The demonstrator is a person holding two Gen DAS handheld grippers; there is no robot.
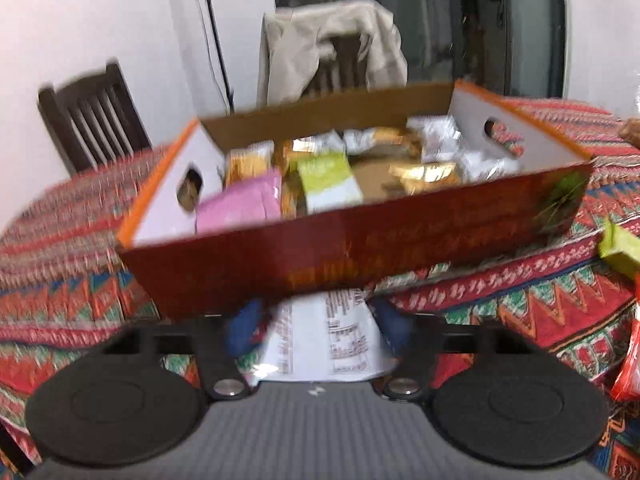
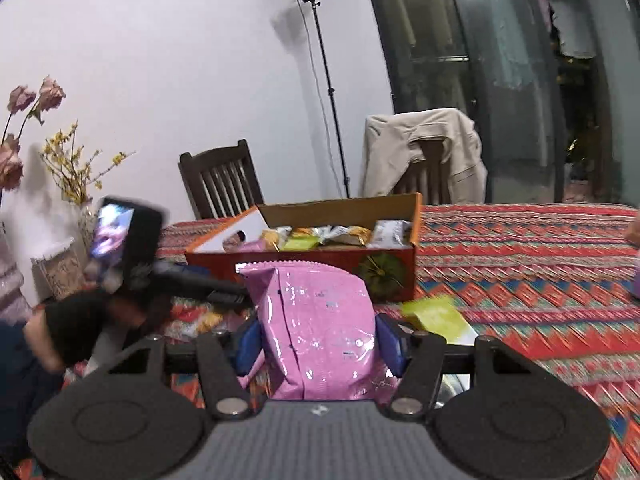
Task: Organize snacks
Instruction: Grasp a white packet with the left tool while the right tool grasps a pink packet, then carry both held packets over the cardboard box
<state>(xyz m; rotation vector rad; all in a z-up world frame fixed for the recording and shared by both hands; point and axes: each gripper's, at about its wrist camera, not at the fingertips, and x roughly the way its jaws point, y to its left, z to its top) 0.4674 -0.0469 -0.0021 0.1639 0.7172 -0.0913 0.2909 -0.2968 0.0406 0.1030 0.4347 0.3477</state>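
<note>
Risk: pink packet [image 2: 320, 328] pinched in right gripper [image 2: 318, 346], white packet [image 1: 320, 340] in left gripper [image 1: 318, 330]; box [image 1: 400, 236] at 12 o'clock crowded, packets may snag its near wall.

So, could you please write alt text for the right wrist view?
The right tool grips a pink snack packet upright, in front of an open red cardboard box of snacks on a patterned tablecloth. A green packet lies beside it.
</note>
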